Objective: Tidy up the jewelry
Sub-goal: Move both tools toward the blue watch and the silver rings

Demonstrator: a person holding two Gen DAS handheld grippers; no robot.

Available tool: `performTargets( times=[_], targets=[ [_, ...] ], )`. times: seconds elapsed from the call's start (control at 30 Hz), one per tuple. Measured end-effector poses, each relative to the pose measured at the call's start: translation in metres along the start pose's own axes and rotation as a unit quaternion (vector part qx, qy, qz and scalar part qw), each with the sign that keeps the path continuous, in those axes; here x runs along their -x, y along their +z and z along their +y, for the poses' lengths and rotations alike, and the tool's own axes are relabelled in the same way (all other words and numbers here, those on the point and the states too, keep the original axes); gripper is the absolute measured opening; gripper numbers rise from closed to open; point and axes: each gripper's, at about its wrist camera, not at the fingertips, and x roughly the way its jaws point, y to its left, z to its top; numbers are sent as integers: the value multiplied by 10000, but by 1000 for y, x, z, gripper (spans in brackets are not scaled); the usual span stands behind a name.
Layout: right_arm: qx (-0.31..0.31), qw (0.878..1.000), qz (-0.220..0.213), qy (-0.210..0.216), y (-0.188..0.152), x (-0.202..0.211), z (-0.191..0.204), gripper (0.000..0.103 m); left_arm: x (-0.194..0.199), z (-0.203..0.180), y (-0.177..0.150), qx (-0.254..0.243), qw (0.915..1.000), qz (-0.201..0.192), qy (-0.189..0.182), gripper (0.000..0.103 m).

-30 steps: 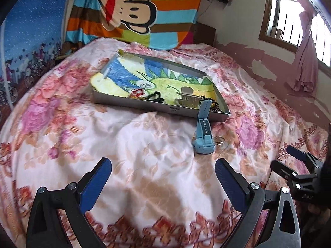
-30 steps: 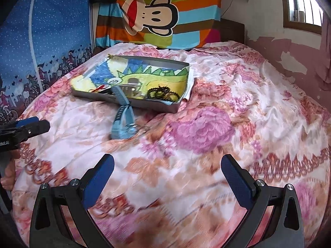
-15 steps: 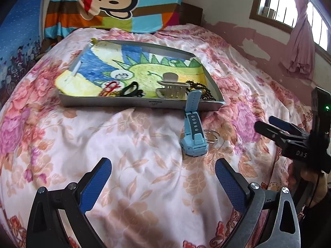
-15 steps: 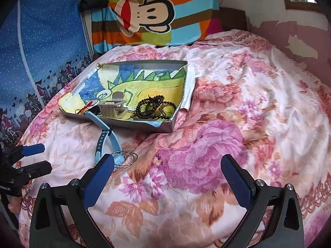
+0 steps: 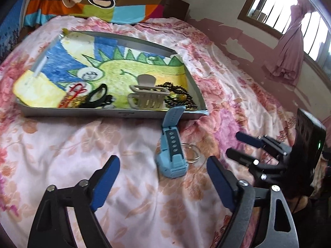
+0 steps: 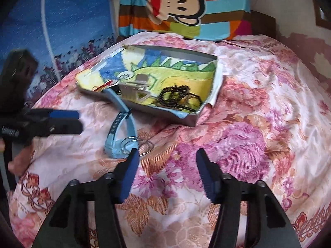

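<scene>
Left wrist view, light-blue watch [image 5: 171,155] strap leaning on tray [image 5: 124,114], both grippers [image 5: 163,177] [image 6: 166,171] released.

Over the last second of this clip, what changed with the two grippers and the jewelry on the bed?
Both grippers moved in toward the blue watch and the thin rings beside it. The right gripper narrowed its jaws but holds nothing; the left gripper is open as before. The watch, the rings, the tray and the hair claw and beads in it stayed put.
</scene>
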Motion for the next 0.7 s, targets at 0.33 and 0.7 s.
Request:
performTargets(
  times=[0.33,0.7],
  targets=[
    [604,9976,269,224,-3,-13,24,33,-27,-1,11,250,9982,246,-486,62],
    [1173,9918,501,-116,0,-29,46,33,-50,-3,15,224,9975,601,-309,29]
  ],
)
